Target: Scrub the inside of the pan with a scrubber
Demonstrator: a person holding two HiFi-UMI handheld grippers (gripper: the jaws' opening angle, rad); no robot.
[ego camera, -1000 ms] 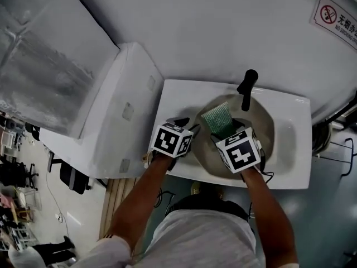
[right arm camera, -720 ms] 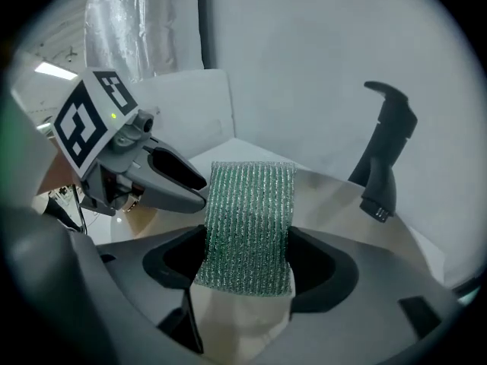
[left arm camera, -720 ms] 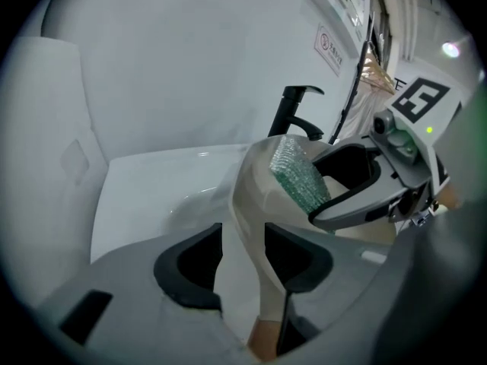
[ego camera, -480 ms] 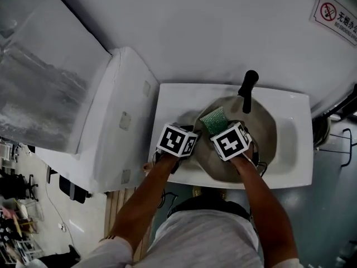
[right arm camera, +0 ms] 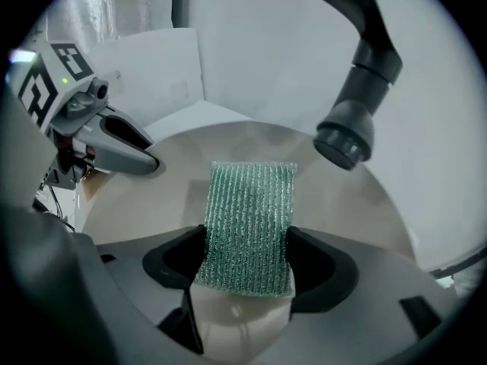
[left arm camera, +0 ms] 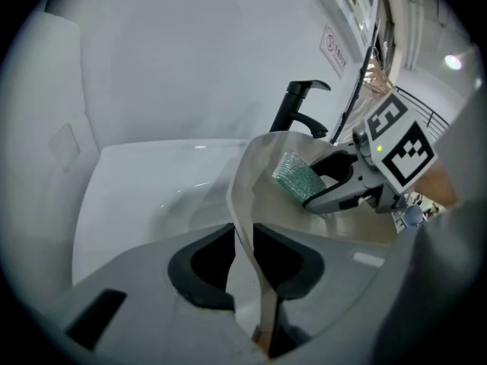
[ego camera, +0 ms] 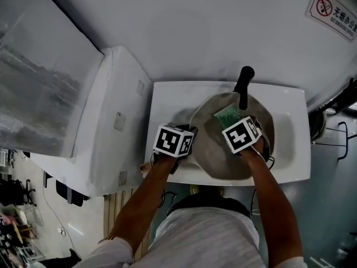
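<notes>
Your left gripper (left arm camera: pixel 243 258) jaws have just closed onto the pan (ego camera: pixel 223 156) rim, centre frame; your right gripper (right arm camera: pixel 245 268) clamps the scrubber (right arm camera: pixel 248 219); scrubbing looks unstarted

Black faucet (ego camera: pixel 244 85) at white sink (ego camera: pixel 167 102) back edge; no-smoking sign (ego camera: pixel 333 9) on wall.

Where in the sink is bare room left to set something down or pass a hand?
Free in the sink: the strip between the pan and the right rim; the back-left corner beside the faucet. Crowded: the pan's left rim, where the left tool has just been closing on it, and under the faucet, where the right tool holds the scrubber.
</notes>
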